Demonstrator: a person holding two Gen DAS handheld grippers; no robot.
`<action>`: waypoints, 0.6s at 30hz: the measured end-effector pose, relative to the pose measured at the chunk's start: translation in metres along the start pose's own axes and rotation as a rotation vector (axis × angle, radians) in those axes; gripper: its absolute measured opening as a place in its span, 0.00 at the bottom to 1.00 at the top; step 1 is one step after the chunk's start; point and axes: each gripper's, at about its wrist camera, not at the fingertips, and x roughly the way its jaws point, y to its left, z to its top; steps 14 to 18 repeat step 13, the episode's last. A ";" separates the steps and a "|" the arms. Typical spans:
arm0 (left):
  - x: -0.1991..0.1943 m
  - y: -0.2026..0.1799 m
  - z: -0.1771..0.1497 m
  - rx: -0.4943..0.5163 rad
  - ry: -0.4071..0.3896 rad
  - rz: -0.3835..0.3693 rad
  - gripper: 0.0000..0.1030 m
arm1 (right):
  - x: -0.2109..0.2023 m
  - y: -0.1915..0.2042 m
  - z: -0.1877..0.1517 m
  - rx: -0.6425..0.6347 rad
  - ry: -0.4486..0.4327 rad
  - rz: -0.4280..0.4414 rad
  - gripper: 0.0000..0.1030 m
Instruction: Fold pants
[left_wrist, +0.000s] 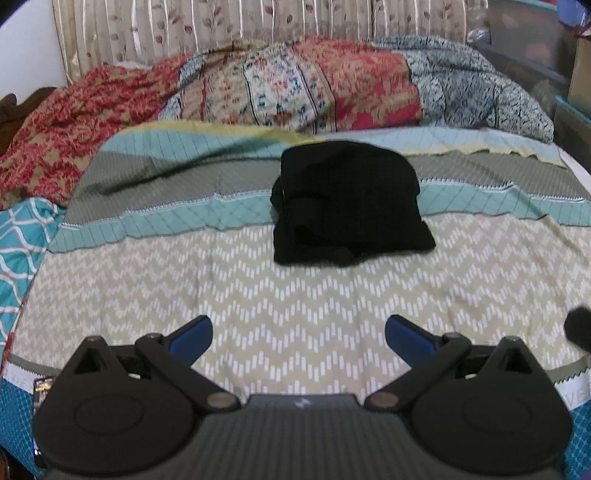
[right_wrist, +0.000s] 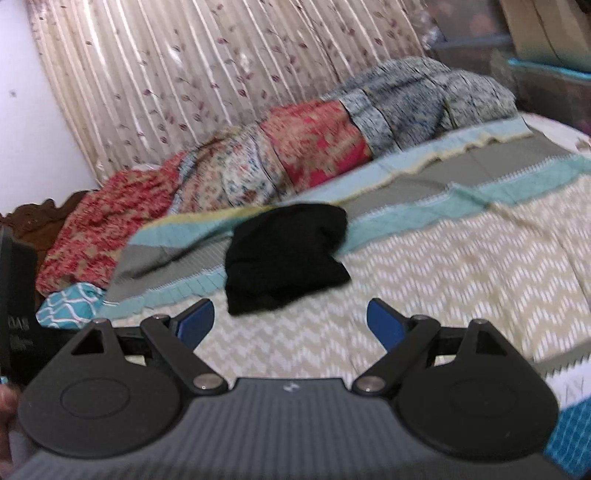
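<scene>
The black pants (left_wrist: 349, 205) lie folded in a loose bundle on the bed (left_wrist: 295, 295), apart from both released tools, left (left_wrist: 298, 334) and right (right_wrist: 290, 319), so the thick uneven layers may slowly spring open by themselves.

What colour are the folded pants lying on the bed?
The folded pants are plain black, seen best in the left wrist view, resting on the chevron-patterned bedspread.
</scene>
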 end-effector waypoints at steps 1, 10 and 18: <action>0.003 0.000 -0.001 -0.001 0.009 0.001 1.00 | 0.001 -0.001 -0.002 0.006 0.010 -0.004 0.89; 0.019 0.002 -0.002 -0.011 0.022 -0.012 1.00 | 0.008 -0.004 -0.006 0.028 0.029 -0.012 0.89; 0.022 0.002 0.000 -0.011 0.020 -0.003 1.00 | 0.010 -0.003 -0.006 0.015 0.030 -0.009 0.89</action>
